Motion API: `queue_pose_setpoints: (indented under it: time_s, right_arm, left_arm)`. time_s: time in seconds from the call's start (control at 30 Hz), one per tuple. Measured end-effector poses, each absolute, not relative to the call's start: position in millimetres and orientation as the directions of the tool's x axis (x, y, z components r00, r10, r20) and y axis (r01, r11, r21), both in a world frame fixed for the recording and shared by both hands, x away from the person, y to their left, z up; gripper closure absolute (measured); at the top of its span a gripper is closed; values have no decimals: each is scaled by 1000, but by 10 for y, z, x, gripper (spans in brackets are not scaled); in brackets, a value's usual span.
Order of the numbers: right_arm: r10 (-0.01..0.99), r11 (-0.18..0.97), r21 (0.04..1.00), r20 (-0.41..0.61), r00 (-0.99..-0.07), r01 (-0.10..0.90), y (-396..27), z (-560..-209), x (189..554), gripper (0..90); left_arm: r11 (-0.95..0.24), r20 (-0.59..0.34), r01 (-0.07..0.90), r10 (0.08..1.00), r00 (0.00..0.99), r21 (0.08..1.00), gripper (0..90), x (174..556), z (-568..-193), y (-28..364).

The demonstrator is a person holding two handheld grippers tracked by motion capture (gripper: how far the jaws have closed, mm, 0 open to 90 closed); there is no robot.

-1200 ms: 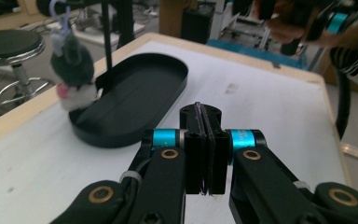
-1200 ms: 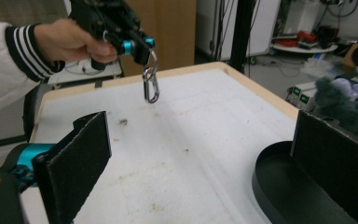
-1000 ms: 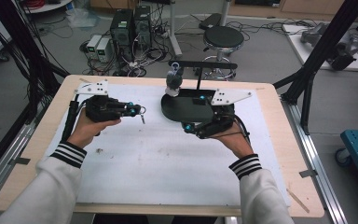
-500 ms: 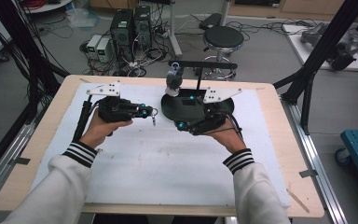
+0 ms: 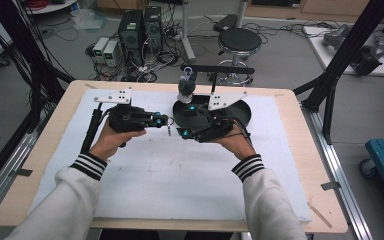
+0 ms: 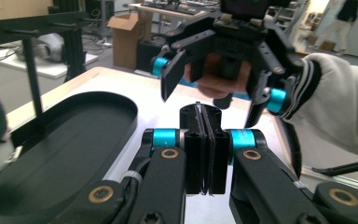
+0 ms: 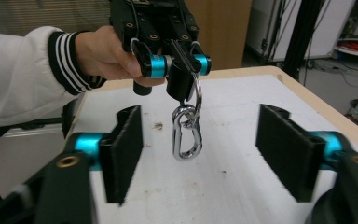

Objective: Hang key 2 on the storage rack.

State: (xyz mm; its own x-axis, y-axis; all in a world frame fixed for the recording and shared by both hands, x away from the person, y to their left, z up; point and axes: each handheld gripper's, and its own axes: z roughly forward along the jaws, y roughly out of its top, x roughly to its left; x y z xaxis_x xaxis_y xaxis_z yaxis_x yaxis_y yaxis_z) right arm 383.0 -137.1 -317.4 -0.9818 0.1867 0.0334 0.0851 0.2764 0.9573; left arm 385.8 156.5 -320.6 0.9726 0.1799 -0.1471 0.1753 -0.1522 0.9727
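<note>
Left gripper (image 7: pixel 177 63) upper centre, clamped on key ring with carabiner (image 7: pixel 186 133) dangling, right gripper (image 7: pixel 198 154) jaws apart, just been closing, carabiner between, untouched

The person wore white sleeves (image 5: pixel 272 210) with black-and-white striped cuffs; each black gripper (image 6: pixel 205 154) had cyan barrels and brass-coloured screws.

On the table (image 5: pixel 290 145) the oval tray (image 5: pixel 240 111) sits near twelve o'clock, the stand (image 5: pixel 217 70) behind it. At centre the left gripper (image 5: pixel 169 126) at nine o'clock faces the right gripper (image 5: pixel 184 133) at three (tips near each other). The carabiner (image 7: pixel 185 135) hangs below the left gripper, between the right gripper's jaws.
</note>
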Motion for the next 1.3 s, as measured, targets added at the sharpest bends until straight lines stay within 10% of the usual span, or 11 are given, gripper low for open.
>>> queue_pose_setpoints:
  time_s: [0.97, 1.3]
  right_arm:
    - [141, 234, 969, 41, -989, 74, -1335, -3167, 3810, 831]
    - [134, 226, 971, 52, -990, 82, -1345, -3164, 3815, 861]
  left_arm:
    - [-150, -147, 168, 142, 979, 974, 880, 3815, -3192, 1461]
    - [-144, -148, 167, 135, 980, 976, 880, 3819, -3195, 1458]
